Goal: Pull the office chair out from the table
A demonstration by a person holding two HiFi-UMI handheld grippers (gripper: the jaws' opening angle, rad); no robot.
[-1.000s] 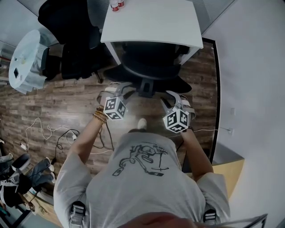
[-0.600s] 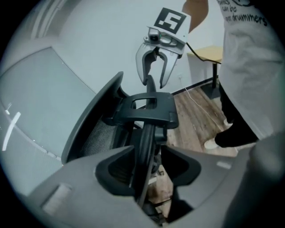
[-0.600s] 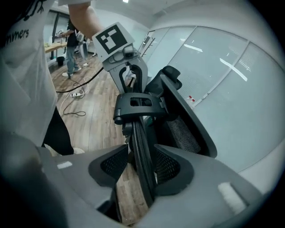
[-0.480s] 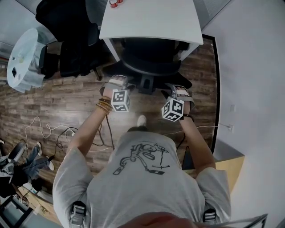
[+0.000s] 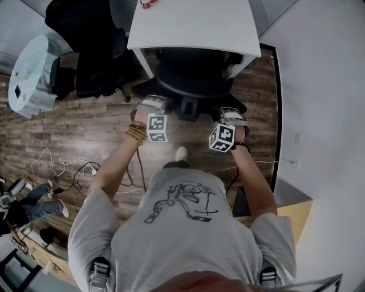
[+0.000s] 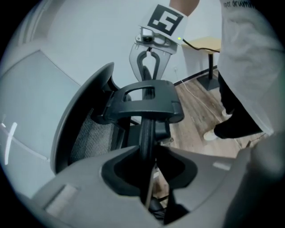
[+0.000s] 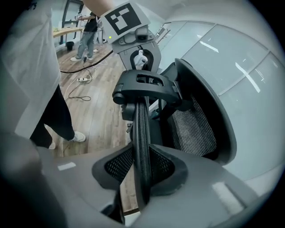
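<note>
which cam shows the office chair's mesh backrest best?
Right gripper view: the mesh backrest is well lit and its weave is clear. The left gripper view shows it darker and narrower. The head view shows only its dark top from above.

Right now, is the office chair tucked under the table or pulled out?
Tucked in: the office chair sits partly beneath the table.

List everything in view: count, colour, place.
office chair: one, black, tucked under the table
table: one, white, head view's top
small items: seemingly two, red, table's far edge
second chair: one, black, left of the table
round table: one, white, far left
cables: several, white and black, floor at left
desk: one, light wood, lower right
bystander: one, in jeans, lower left
left gripper: one, grey, fingers have just closed onto the office chair's back rim
right gripper: one, grey, fingers likewise just closed onto that rim
</note>
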